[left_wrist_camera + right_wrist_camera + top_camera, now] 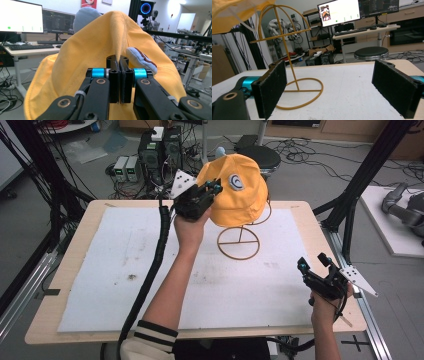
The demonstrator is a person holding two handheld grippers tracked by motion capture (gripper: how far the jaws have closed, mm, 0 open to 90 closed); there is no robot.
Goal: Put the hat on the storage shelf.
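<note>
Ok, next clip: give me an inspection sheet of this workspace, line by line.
Surface: wooden table under a white mat with a few dark stains.
Job's things: yellow hat with a round badge, raised over a gold wire stand on the mat; whether it touches the stand cannot be told.
Clutter: nothing seen on the mat.
Grippers: left gripper shut on a fold of the hat; right gripper open, empty, low over the table's right side.
Cables: black corrugated cable trails from the left gripper across the mat; loose cables on the floor behind.
Surroundings: black frame posts, boxes of electronics, a stool, desks with monitors.
</note>
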